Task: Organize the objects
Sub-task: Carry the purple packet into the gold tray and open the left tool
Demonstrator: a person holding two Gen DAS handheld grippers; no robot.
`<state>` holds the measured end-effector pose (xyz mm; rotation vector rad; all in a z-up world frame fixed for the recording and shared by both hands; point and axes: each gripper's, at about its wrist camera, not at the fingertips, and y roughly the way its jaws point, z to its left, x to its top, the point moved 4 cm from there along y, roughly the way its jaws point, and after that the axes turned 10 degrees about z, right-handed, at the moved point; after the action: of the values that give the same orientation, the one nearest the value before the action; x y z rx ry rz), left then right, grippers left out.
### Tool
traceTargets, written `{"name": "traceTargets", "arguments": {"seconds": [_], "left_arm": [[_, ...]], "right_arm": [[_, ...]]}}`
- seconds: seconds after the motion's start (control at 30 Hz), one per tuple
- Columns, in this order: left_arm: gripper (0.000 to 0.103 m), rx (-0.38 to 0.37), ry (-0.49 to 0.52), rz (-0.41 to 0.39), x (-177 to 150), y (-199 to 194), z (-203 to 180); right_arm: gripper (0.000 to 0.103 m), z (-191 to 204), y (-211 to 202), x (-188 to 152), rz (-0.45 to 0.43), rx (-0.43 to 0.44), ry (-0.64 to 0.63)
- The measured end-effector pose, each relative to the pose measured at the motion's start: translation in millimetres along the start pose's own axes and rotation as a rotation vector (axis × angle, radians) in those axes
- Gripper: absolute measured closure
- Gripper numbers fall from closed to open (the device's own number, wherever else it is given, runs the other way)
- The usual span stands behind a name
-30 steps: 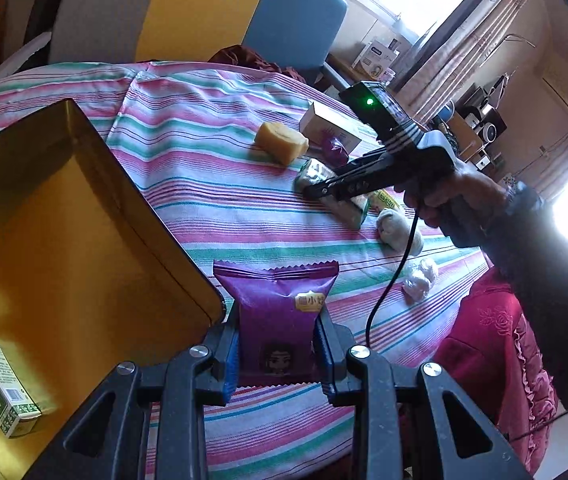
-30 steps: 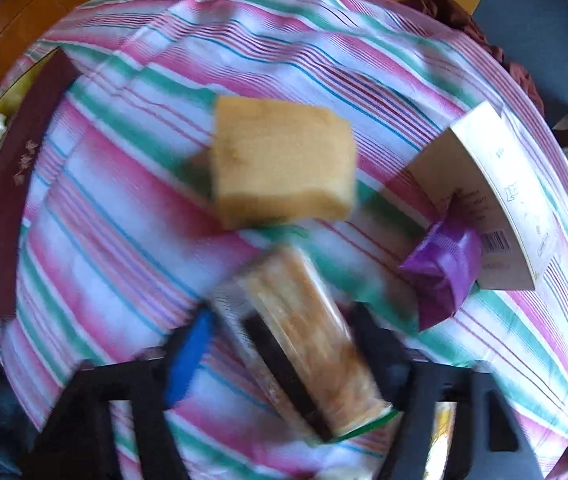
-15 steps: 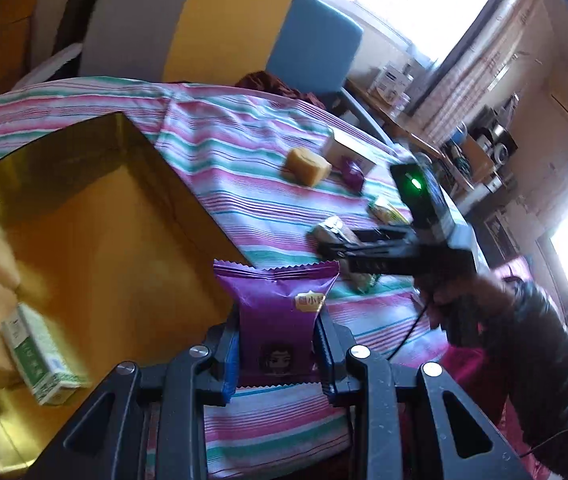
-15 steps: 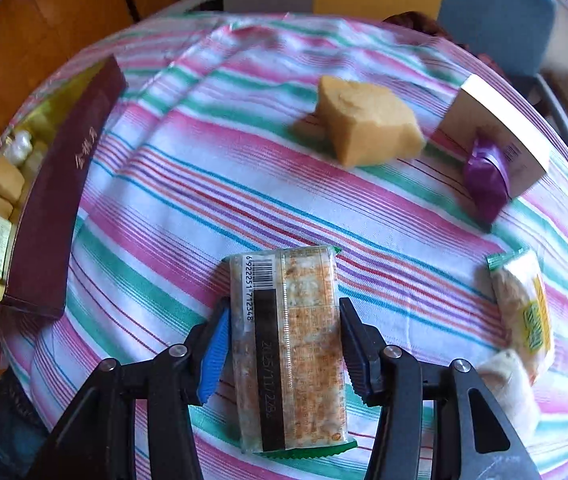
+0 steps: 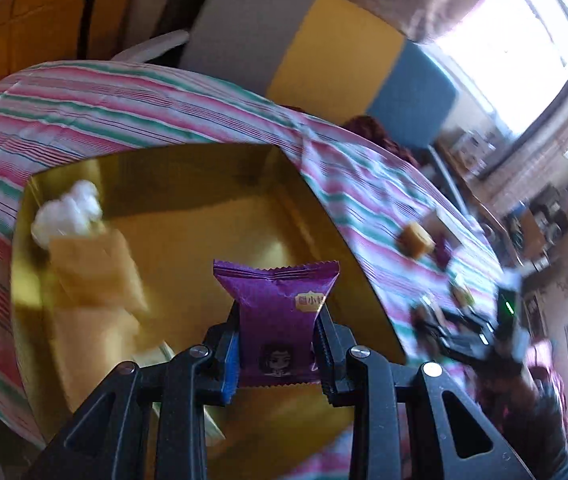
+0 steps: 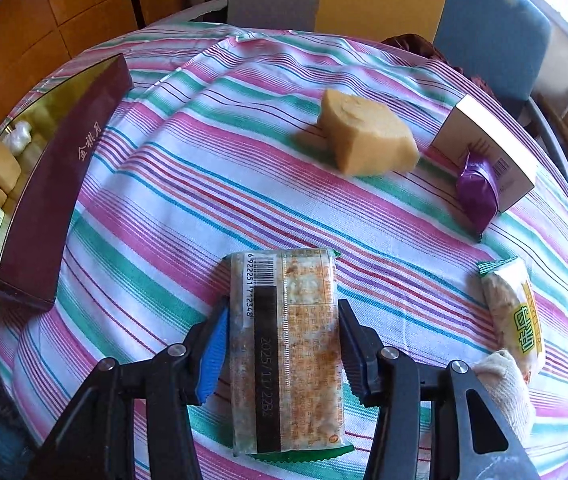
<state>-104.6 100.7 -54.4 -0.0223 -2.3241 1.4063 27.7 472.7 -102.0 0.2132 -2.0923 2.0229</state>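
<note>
The left claw (image 5: 278,354) is clamped on the lower part of a purple snack packet (image 5: 278,312), held upright over the gold box (image 5: 204,236). The right claw (image 6: 284,354) is closed against the sides of a clear cracker pack (image 6: 287,352) above the striped counter (image 6: 188,184). Both wrappers are judged light, crinkly and slippery; the cracker is likely brittle, so its long edges are best gripped. The box's near corner is hidden behind the claw, and motion blur smears the contents.
</note>
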Motion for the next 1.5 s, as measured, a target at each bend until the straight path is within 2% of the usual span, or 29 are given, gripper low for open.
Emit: {"name": "traceTargets", "arguments": {"seconds": [0.1, 0.17, 0.33, 0.47, 0.6, 0.7, 0.8, 0.93, 1.0, 1.17, 1.37, 1.5], "left_arm": [[0.072, 0.043, -0.043, 0.0, 27.7, 9.7, 17.4], [0.072, 0.074, -0.061, 0.0, 46.9, 17.6, 29.0], [0.072, 0.196, -0.107, 0.016, 81.3, 43.4, 60.0], [0.072, 0.306, -0.14, 0.076, 90.6, 65.9, 91.7], [0.071, 0.344, -0.173, 0.112, 86.8, 78.8, 115.0], [0.065, 0.386, -0.171, 0.086, 83.4, 72.6, 122.4], [0.057, 0.348, -0.181, 0.083, 80.9, 64.8, 125.0], [0.045, 0.327, -0.155, 0.032, 84.7, 48.7, 119.1], [0.045, 0.312, -0.166, 0.009, 84.0, 39.1, 115.3], [0.045, 0.341, -0.126, -0.073, 67.8, 4.4, 95.5], [0.045, 0.332, -0.06, -0.187, 19.6, -32.5, 55.2], [0.045, 0.335, -0.051, -0.21, -8.0, -45.2, 40.5]], "right_arm": [[0.052, 17.7, 1.0, -2.5, -0.002, -0.003, -0.007], [0.052, 39.8, 21.7, 19.3, -0.001, -0.005, -0.009], [0.052, 42.7, 25.2, 22.0, -0.001, -0.007, -0.019], [0.052, 44.3, 26.2, 22.5, -0.002, -0.007, -0.024], [0.052, 45.9, 25.5, 22.5, -0.003, -0.009, -0.029], [0.051, 46.0, 25.6, 22.7, -0.003, -0.008, -0.028], [0.051, 47.2, 25.1, 22.3, -0.005, -0.008, -0.025], [0.051, 49.3, 24.6, 22.0, -0.007, -0.008, -0.021], [0.051, 50.6, 24.2, 21.7, -0.01, -0.009, -0.02], [0.053, 52.8, 27.2, 23.8, -0.027, -0.028, -0.045], [0.054, 54.3, 27.6, 23.8, -0.038, -0.036, -0.05], [0.054, 53.6, 27.1, 24.2, -0.044, -0.035, -0.037]]}}
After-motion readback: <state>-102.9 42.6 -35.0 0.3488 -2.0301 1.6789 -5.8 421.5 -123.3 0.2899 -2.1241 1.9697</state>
